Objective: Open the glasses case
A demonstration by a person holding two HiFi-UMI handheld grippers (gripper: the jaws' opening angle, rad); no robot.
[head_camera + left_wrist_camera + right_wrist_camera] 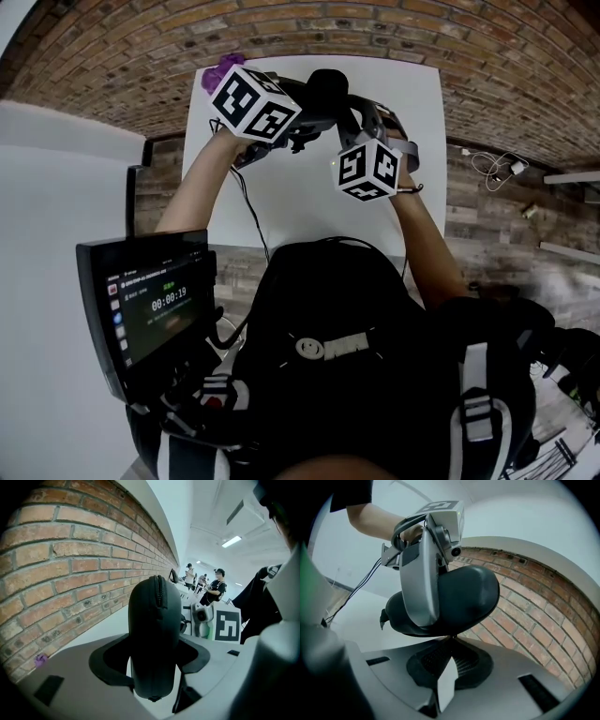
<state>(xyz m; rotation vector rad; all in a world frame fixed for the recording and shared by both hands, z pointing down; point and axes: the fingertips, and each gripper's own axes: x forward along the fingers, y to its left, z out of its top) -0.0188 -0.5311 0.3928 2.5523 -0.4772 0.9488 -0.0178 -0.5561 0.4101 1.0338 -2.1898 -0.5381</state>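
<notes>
The right gripper (pixel 451 640) has its fingers (pixel 433 660) pressed together, their tips meeting just under the dark glasses case (pixel 468 597). Above the fingers, the left gripper (pixel 423 611) clamps that case across its middle, with a hand (pixel 411 532) on its handle. A brick wall (pixel 525 606) lies right of the fingers and the white table (pixel 356 620) lies left.

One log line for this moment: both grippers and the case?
left gripper: shut on glasses case | right gripper: jaws together, tips at case's lower edge | zip: looks closed

glasses case (pixel 154 620) between left tongs (pixel 154 663), above table (pixel 314 211), wall (pixel 487 56) behind
</notes>
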